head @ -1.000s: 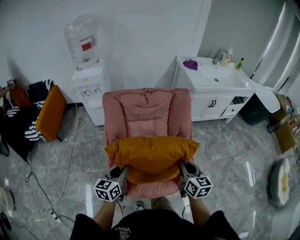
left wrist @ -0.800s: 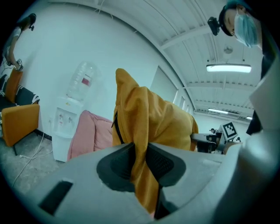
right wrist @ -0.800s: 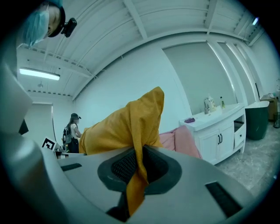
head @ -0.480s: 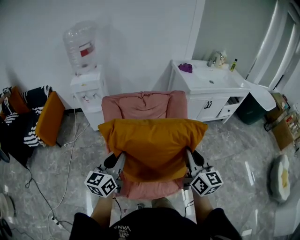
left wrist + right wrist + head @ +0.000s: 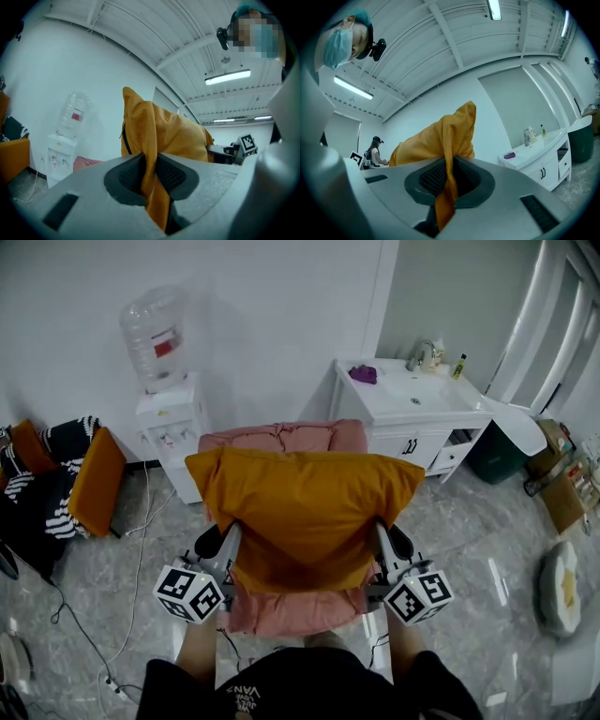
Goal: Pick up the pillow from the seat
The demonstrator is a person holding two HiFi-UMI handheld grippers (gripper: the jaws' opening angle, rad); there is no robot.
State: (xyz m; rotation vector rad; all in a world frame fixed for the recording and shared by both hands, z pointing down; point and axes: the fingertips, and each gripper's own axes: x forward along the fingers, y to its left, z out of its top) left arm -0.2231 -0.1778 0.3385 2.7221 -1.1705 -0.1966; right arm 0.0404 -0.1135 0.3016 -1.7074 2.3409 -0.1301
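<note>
An orange pillow [image 5: 302, 512] hangs in the air above the pink chair [image 5: 281, 439], held stretched between both grippers. My left gripper [image 5: 217, 542] is shut on the pillow's left edge, whose orange cloth [image 5: 152, 154] is pinched between the dark pads. At the right edge my right gripper [image 5: 389, 542] is shut on the cloth [image 5: 451, 154] the same way. The pillow hides most of the chair's seat; only the seat's front [image 5: 291, 610] and the top of the backrest show.
A water dispenser [image 5: 164, 423] stands left of the chair against the white wall. A white sink cabinet [image 5: 412, 418] stands at the right. Another orange cushion [image 5: 94, 479] and striped cloth [image 5: 56, 512] lie at the far left. Cables run over the grey tiled floor [image 5: 122, 559].
Both grippers have risen with the pillow. It has come off the seat and now covers most of the backrest in the head view.
</note>
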